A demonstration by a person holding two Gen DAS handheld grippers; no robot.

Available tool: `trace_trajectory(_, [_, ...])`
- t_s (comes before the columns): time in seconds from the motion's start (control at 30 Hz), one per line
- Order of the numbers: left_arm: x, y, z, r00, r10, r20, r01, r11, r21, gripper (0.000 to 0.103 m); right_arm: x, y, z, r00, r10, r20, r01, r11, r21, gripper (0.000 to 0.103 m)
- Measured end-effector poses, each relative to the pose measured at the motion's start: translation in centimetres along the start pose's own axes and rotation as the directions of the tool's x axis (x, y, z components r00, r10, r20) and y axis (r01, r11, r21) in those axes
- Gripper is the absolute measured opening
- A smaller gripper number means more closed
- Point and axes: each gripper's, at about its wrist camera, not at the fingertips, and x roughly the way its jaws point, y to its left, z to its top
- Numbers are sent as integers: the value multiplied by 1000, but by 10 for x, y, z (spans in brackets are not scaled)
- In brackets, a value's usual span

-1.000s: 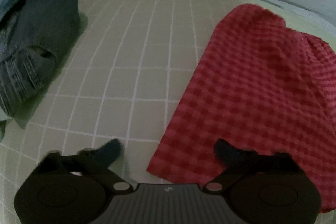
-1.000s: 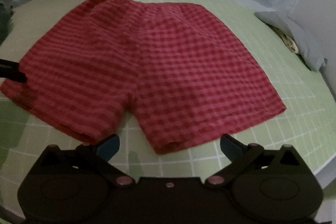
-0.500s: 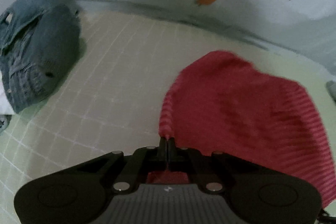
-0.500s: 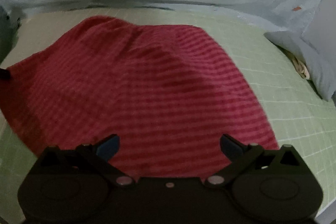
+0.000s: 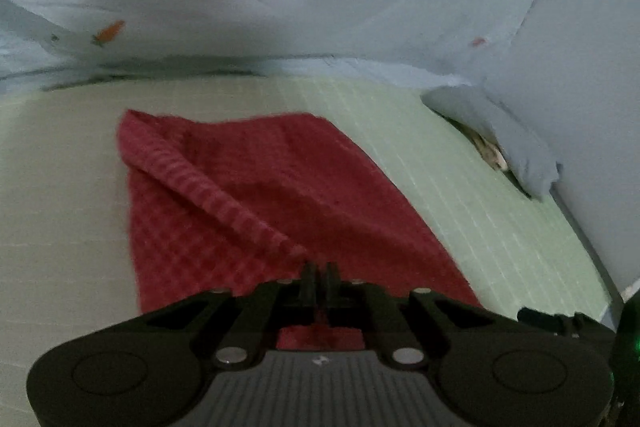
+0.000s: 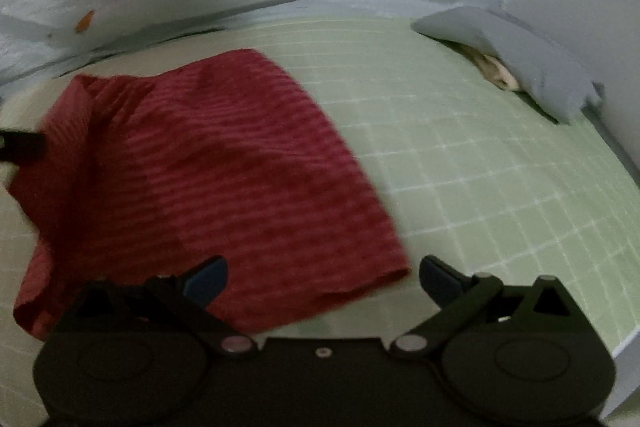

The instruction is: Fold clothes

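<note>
Clenched on a hem of the red checked shorts (image 5: 256, 187), my left gripper (image 5: 319, 273) lifts it, probably for folding toward three o'clock; right gripper (image 6: 322, 277) hovers, jaws spread, above the green mat (image 6: 460, 155).

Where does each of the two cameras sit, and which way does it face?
Left wrist: on the left gripper, facing along its shut fingers pinching the red checked shorts on the green mat.
Right wrist: on the right gripper, open, over the shorts' hem.
Shared: shorts, mat, blue pillow; the left gripper's tip shows in the right view.
</note>
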Motion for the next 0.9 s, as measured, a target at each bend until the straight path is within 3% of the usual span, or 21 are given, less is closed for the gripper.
trace_trajectory(0.1, [6, 0, -7, 999, 25, -26, -27, 998, -65, 51, 0, -24, -2, 1000, -5, -1, 5, 999, 38, 103])
trace_trajectory(0.3, [-2, 16, -37, 988, 136, -71, -148, 969, -198, 73, 6, -42, -4, 1000, 29, -6, -29, 998, 52, 103])
trace_trajectory(0.43, [1, 29, -59, 962, 229, -151, -263, 927, -266, 75, 9, -39, -3, 996, 87, 4, -87, 996, 15, 103])
trace_trajectory(0.6, [7, 40, -82, 930, 279, -240, -343, 892, -293, 76, 11, -18, 0, 980, 198, 26, -197, 980, -39, 103])
trace_trajectory(0.73, [20, 42, -85, 913, 298, -277, -368, 895, -250, 76, 19, 7, 11, 960, 280, 33, -276, 957, -83, 99])
trace_trajectory(0.9, [32, 44, -83, 924, 268, -272, -334, 913, -233, 77, 41, 39, 20, 934, 356, -12, -355, 927, -124, 81])
